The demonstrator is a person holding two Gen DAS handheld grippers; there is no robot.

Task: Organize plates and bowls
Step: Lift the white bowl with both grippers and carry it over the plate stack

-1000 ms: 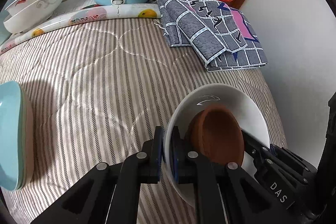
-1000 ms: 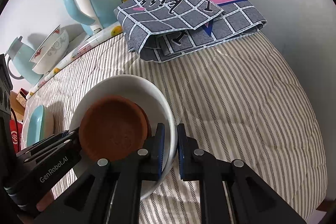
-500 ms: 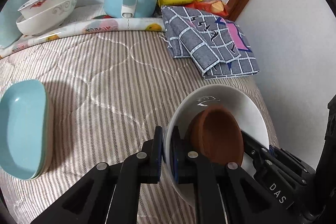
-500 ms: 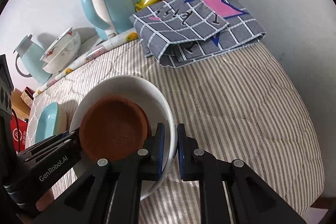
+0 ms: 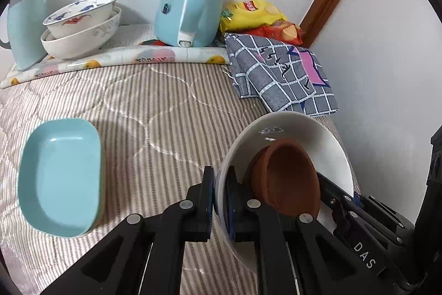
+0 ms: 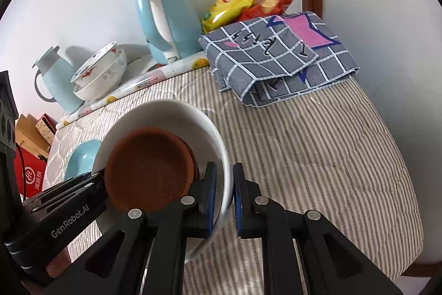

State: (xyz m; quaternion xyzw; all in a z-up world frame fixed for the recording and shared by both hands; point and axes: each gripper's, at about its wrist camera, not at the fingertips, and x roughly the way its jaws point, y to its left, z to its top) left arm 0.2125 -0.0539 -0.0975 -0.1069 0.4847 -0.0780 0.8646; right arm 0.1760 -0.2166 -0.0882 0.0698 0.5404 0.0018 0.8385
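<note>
A white bowl (image 5: 287, 129) with a brown clay bowl (image 5: 290, 179) nested inside is held above the striped cloth. My left gripper (image 5: 220, 198) is shut on its left rim. My right gripper (image 6: 223, 198) is shut on its right rim; the white bowl (image 6: 165, 112) and brown bowl (image 6: 149, 167) show there too. A light blue rectangular dish (image 5: 58, 179) lies on the cloth to the left, also in the right wrist view (image 6: 81, 159). Two stacked patterned bowls (image 5: 83, 26) stand at the back left, also in the right wrist view (image 6: 100, 76).
A light blue kettle (image 5: 190, 2) and a blue jug (image 5: 23, 24) stand at the back by the wall. A folded grey checked cloth (image 5: 279, 76) and snack bags (image 5: 251, 13) lie at the back right. The table edge (image 6: 408, 184) drops off at right.
Both grippers have lifted and pulled back with the bowls; more of the table, the blue dish and the back wall items has come into view.
</note>
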